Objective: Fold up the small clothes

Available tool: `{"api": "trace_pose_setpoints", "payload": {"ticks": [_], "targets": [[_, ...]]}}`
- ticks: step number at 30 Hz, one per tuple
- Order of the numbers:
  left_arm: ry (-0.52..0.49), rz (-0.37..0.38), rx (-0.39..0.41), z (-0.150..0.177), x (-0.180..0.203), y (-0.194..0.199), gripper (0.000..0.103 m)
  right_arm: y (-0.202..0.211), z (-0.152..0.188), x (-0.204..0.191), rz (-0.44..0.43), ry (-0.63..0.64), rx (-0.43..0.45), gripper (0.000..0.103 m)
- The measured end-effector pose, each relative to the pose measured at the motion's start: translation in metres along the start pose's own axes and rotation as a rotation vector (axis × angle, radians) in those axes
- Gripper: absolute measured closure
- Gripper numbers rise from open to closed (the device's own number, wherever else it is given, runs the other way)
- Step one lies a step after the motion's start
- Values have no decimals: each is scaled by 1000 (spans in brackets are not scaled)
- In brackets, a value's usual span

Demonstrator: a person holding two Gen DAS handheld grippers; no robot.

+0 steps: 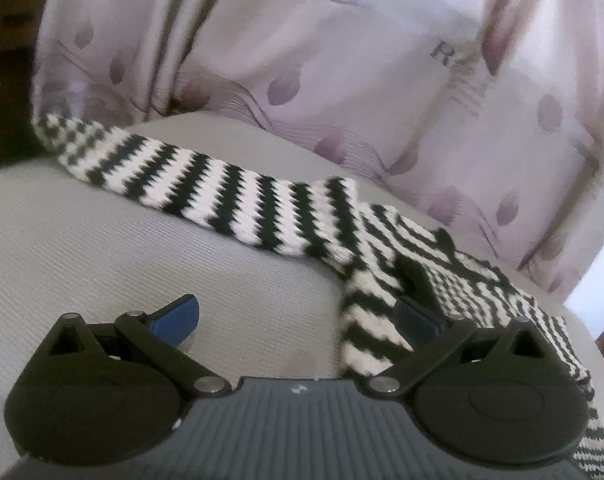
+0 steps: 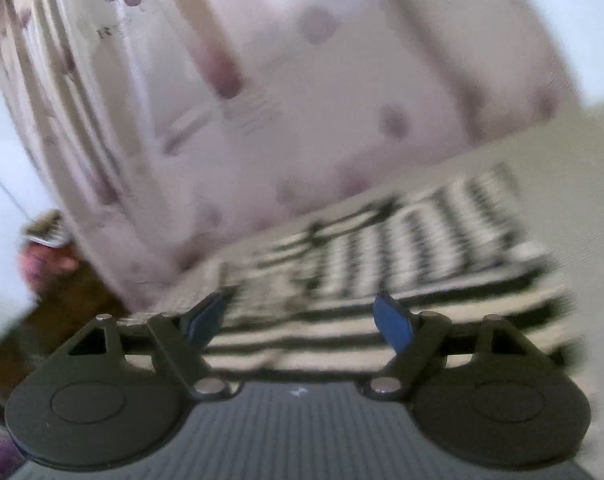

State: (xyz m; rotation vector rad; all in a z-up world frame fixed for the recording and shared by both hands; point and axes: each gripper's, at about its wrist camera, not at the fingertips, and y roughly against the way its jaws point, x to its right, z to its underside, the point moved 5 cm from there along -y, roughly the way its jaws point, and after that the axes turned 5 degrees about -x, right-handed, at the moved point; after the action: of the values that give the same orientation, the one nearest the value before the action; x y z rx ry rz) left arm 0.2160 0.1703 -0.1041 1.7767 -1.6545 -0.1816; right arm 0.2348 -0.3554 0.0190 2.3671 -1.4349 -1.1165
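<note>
Striped knit garment (image 1: 237, 196) on grey cushion (image 1: 81, 240); left tongs (image 1: 297, 320), right tongs (image 2: 302, 320) spread, empty.

Left gripper (image 1: 297, 320) sits low over the grey ribbed cushion (image 1: 101, 240), jaws spread wide with nothing between them. A black-and-white striped knit garment (image 1: 241, 196) stretches across the cushion, its bunched end by the right-hand pad. Behind hangs a pale curtain (image 1: 342, 80) with purple spots.
</note>
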Motion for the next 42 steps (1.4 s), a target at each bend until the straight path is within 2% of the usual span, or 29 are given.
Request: {"api": "trace_pose_setpoints", "payload": {"ticks": [3,8,14,19,20,22,23,24,25,27,29,35,38,42], "targets": [[92,-55,22,-21,-33,3,5,18,-4,39,128,-37,18,20],[209,-187,68,-63,-99,6,7,36,1,83,183,-157,60,20],[399,-210,60,-107,-166,-5,5,24,18,90,201,-170,13,20],[532,-185,36,-130,-195,-29,7,23,22,87,207,-168,6,20],[526,-191,32,-133,-197,-32,15,23,23,89,207,-180,5,20],[521,-205,13,-137,-200,-39,60,24,23,91,207,-197,12,20],[533,-197,-10,-137,-202,-44,96,25,23,92,207,-201,13,20],[565,-194,-21,-136,-205,-47,98,25,23,92,207,-204,12,20],[577,-202,1,-137,-204,-44,98,24,23,93,207,-205,11,20],[526,-220,54,-147,-191,-33,98,24,23,92,202,-203,10,20],[463,-204,106,-159,-164,-19,98,23,23,93,197,-208,13,20],[204,-62,224,-199,-28,24,98,27,24,101,156,-266,41,20],[89,24,237,-209,51,33,98,31,24,103,138,-283,63,20],[-10,157,203,-201,149,33,98,33,24,104,119,-294,77,20]]}}
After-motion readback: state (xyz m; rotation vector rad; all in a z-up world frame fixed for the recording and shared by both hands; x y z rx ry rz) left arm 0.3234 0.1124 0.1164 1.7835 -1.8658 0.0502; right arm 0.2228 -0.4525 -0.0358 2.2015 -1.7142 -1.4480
